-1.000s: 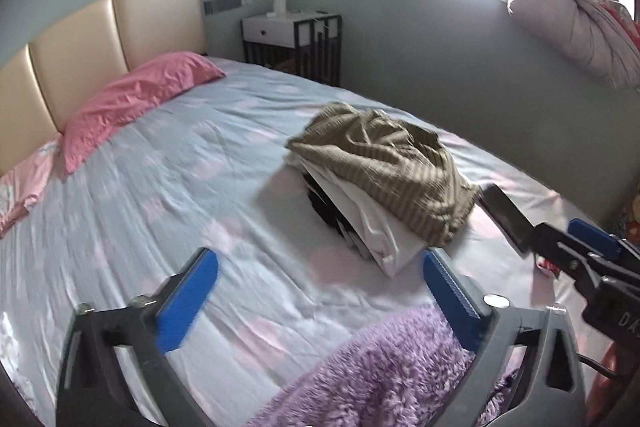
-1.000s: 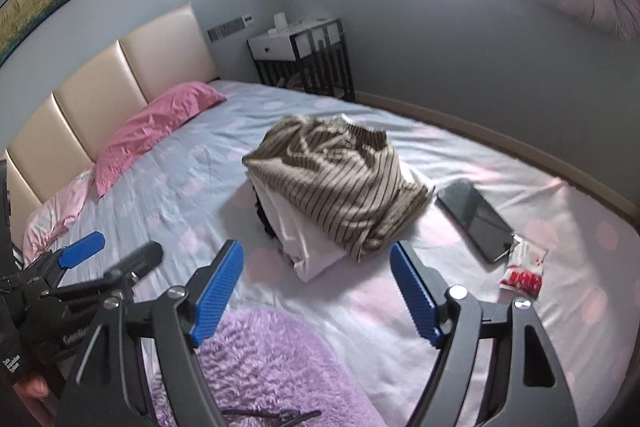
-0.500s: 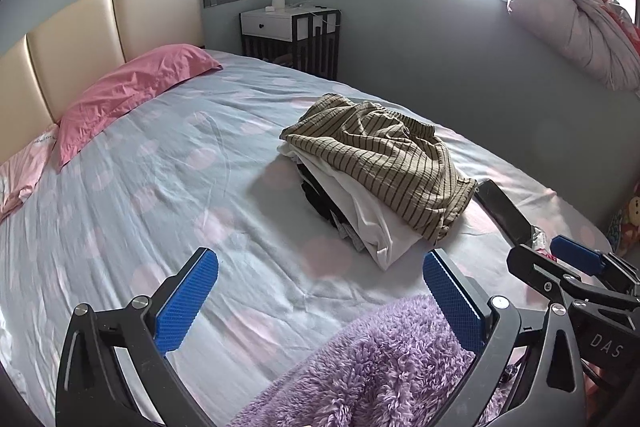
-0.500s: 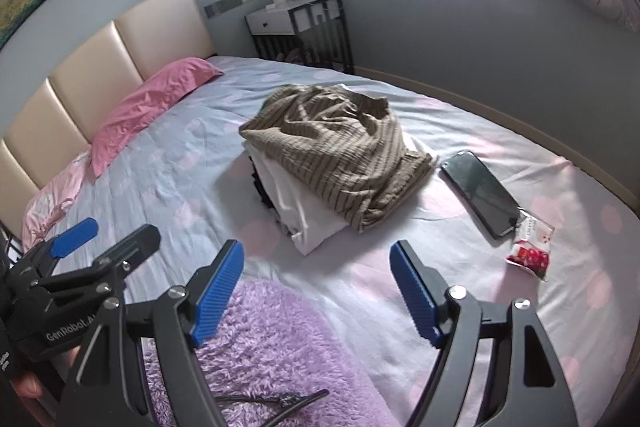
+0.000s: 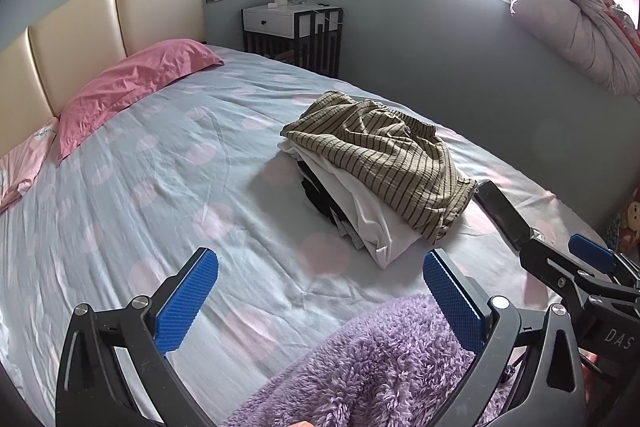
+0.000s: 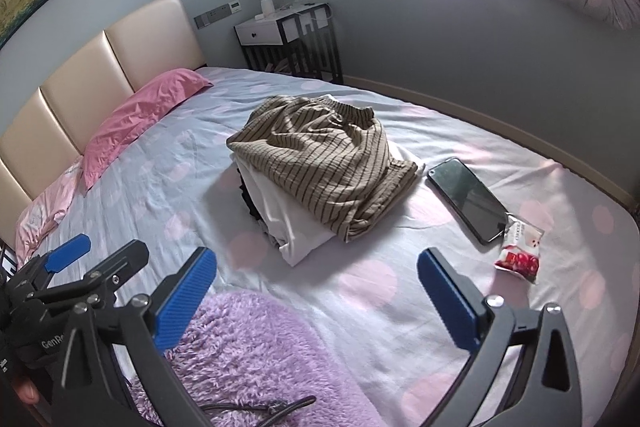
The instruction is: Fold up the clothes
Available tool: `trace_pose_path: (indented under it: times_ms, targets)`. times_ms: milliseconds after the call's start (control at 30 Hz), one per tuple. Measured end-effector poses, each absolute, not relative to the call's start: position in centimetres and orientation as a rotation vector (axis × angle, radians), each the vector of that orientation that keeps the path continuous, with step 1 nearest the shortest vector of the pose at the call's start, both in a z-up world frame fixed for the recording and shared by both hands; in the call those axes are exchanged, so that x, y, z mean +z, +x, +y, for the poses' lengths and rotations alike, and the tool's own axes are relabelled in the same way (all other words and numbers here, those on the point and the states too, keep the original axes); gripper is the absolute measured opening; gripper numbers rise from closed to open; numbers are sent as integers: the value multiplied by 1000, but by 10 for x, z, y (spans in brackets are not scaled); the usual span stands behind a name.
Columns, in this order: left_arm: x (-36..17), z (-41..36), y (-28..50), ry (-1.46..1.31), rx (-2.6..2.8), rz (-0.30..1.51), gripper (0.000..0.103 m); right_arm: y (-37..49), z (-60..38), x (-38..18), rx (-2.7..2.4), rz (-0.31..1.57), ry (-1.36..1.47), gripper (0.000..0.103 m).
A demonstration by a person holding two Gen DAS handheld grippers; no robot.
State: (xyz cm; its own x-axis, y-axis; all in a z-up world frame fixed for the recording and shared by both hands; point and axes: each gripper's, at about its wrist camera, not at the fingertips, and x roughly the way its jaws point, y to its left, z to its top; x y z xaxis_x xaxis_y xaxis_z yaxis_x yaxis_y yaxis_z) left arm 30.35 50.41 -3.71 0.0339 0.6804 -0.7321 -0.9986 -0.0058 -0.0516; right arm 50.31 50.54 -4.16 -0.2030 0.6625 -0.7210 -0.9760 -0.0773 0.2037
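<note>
We see open bed sheet [image 5: 132, 195] across the left and centre, from the pink pillows [image 5: 132, 83] at the far left to the near edge. The stacked clothes [image 6: 320, 163] block the middle right. Just right of them lie a phone [image 6: 466, 199] and, touching its near end, a snack packet [image 6: 520, 251], narrowing the passage along the right edge. A fluffy purple garment [image 6: 256, 351] fills the near edge. Between it and the stack runs a free strip of sheet. A nightstand [image 5: 294, 35] closes the far corner.
</note>
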Motion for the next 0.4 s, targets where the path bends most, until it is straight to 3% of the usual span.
trace_pose_path:
  times_ms: [400]
  targets:
    - [-37, 502, 304, -671, 1464, 595, 103, 505, 503, -46, 1632, 837, -523, 102]
